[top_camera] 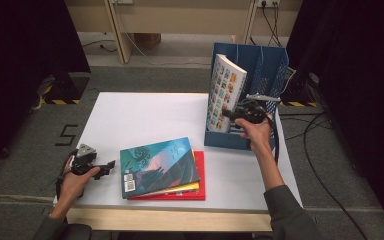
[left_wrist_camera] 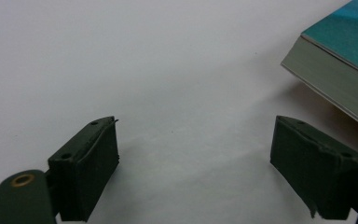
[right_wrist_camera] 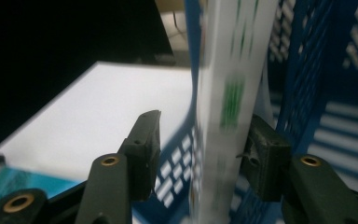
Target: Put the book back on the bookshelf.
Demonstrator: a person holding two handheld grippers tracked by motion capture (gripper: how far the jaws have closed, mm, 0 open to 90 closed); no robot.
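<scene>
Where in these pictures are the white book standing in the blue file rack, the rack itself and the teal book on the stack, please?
white book [top_camera: 225,90], high view, on its patterned cover.
blue file rack [top_camera: 272,70], high view, on its slotted back wall.
teal book [top_camera: 160,165], high view, on its front cover.

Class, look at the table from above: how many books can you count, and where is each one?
4. Three lie stacked near the table's front edge: a teal book on top, a yellow book under it, a red book at the bottom. A white book stands in the blue rack.

High view overlooks table; tong cameras sit close.
</scene>
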